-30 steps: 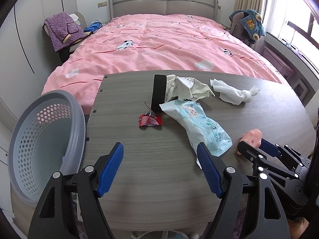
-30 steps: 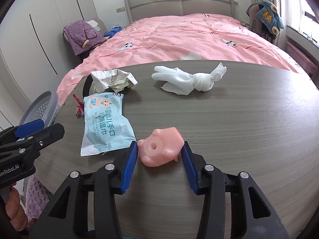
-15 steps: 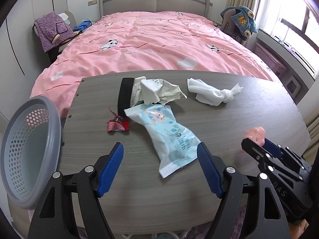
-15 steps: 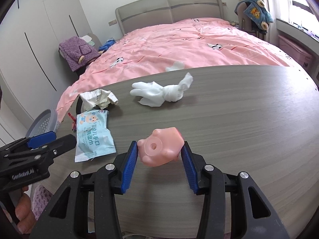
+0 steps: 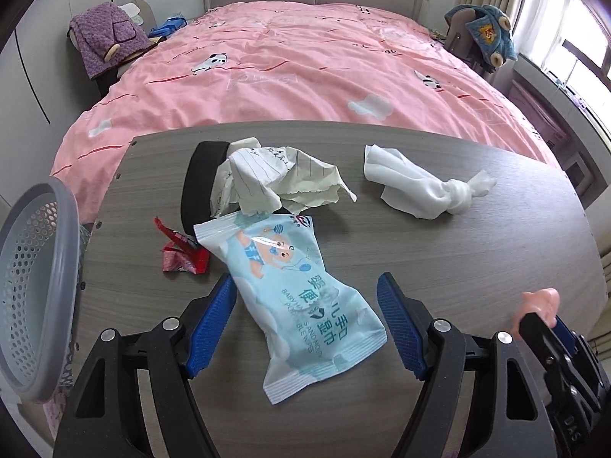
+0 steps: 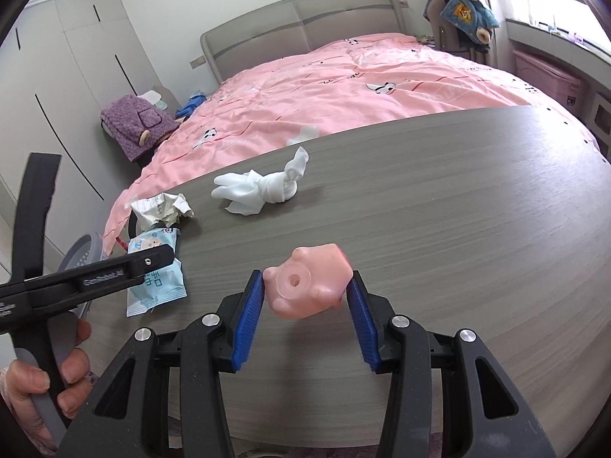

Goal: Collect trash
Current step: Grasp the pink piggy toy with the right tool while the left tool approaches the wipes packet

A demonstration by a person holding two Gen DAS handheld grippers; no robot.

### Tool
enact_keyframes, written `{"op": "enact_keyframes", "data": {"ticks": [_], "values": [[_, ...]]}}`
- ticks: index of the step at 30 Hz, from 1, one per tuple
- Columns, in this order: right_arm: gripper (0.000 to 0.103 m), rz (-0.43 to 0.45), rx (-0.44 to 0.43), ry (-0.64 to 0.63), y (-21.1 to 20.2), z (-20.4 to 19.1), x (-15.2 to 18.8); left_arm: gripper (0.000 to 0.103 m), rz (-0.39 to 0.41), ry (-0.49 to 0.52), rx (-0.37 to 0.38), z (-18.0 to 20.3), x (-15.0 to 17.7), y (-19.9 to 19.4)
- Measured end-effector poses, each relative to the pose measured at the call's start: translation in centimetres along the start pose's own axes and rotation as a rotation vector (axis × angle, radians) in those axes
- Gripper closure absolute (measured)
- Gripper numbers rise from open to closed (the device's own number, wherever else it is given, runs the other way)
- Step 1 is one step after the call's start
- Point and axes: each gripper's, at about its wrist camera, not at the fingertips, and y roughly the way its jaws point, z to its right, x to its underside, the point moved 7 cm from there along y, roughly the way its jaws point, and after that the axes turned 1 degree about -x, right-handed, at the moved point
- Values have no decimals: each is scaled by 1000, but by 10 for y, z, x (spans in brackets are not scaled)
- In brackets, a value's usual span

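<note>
Landmark: pale blue baby-wipes plastic packet [image 5: 301,297], lying flat on the grey wood-grain desk [image 5: 439,244].
Left gripper [image 5: 305,328]: blue-padded fingers [image 5: 210,324] spread wide, one on each side of the packet's near half; whether they touch the desk cannot be told.
Right gripper [image 6: 305,305]: fingers [image 6: 248,313] clamped on a small pink rubber pig toy [image 6: 309,286], held to the right of the packet.
Other trash: crumpled white lined paper [image 5: 275,179] just beyond the packet, over a black strap [image 5: 200,179]; red foil candy wrapper [image 5: 183,255] just left of the packet, its tip tucked under the packet's edge; knotted white wet wipe [image 5: 420,191] beyond and to the right, apart from the packet.
Receptacle: grey perforated plastic basket [image 5: 42,286], left of the packet, past the desk edge.
Step in hand: judged as the pre-grasp on the packet; nothing visible in the basket.
Next move: lower the left gripper, close the fingers across the packet's width, lift, carry left over the basket rim.
Handling note: the film is thin and slack, so a pinch near the middle probably holds better than one at the sealed end.
</note>
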Motion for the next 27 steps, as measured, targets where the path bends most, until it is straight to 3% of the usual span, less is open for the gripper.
{"op": "enact_keyframes", "data": {"ticks": [7,11,14,27], "values": [[59,-4,-11,11,1,3,0,31,-18,12,-17,4,4,9],[59,-4,-13,10,1,2,-1,43,-32,9,5,3,9,10],[59,-3,-10,6,1,0,-2,46,-32,11,18,1,12,6],[59,-2,-2,-34,-1,-27,-2,46,36,54,59,-17,32,-40]]}}
